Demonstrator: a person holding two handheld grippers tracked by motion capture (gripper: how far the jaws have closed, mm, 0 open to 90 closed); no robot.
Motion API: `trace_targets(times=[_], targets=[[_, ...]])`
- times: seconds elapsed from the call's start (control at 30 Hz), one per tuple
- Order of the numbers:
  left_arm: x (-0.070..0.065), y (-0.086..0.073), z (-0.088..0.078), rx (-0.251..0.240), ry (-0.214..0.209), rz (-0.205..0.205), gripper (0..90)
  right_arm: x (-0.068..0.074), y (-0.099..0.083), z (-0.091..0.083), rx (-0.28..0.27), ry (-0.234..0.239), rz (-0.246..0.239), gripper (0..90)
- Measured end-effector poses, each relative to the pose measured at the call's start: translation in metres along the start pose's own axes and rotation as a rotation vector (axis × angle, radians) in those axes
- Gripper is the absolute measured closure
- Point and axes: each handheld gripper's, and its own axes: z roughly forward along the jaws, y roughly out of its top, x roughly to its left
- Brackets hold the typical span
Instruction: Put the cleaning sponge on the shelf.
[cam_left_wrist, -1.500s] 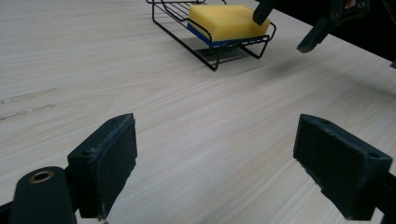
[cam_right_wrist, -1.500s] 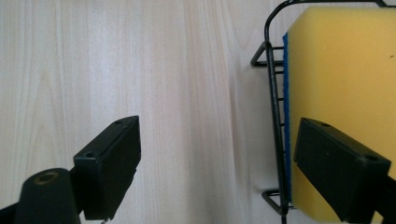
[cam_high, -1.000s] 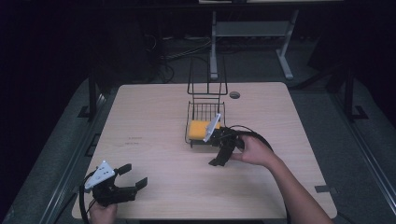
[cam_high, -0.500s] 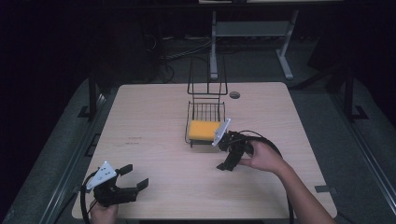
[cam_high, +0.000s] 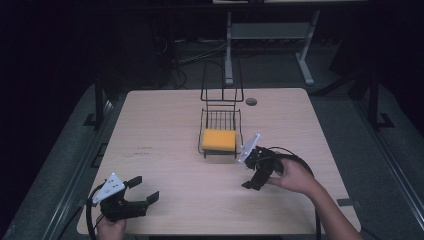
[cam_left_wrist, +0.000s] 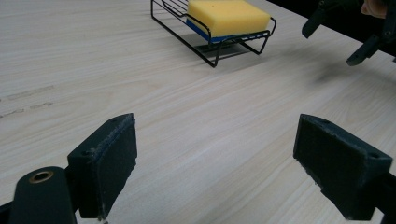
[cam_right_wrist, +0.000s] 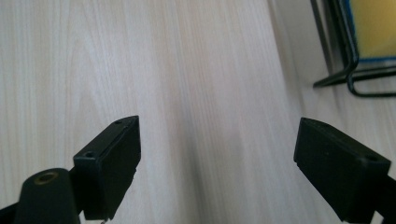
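- A light wood counter (cam_high: 165, 125) carries a black wire rack (cam_high: 220, 131) near its middle, with a taller wire frame rising at the rack's far end
- A yellow sponge (cam_high: 219, 139) lies flat in the rack's low basket; in the left gripper view the sponge (cam_left_wrist: 228, 16) shows a blue underside and sits inside the wire rim (cam_left_wrist: 211, 39)
- The left tongs (cam_high: 142, 189) sit at the near left corner of the counter, held by a hand (cam_high: 111, 229) at the counter's edge, with a grey three-cornered plate on top
- The left tongs are released: in their own view the two black pads (cam_left_wrist: 103, 163) stand wide apart over bare wood, with nothing between them
- The right tongs (cam_high: 254, 176) are just to the right of the rack's near end, held by the right hand (cam_high: 293, 176), jaws pointing down toward the counter and not touching the rack
- The right tongs are also released: their pads (cam_right_wrist: 112, 163) are spread wide above bare wood grain, empty
- In the right gripper view the rack's corner (cam_right_wrist: 348, 65) and a slice of the sponge (cam_right_wrist: 373, 28) appear at the upper right, apart from the jaws
- A black cable (cam_high: 300, 162) loops around the right hand
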Motion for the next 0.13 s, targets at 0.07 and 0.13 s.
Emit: trace_targets(times=[0.07, 0.13], targets=[[-0.0002, 0.0001, 0.0004, 0.004, 0.001, 0.002, 12.8, 0.0019, -0.0047, -0.0011, 0.005, -0.005, 0.01, 14.4], [-0.0006, 0.0004, 0.0003, 0.005, 0.001, 0.007, 12.8, 0.0045, -0.009, -0.0032, 0.0, -0.013, 0.015, 14.4]])
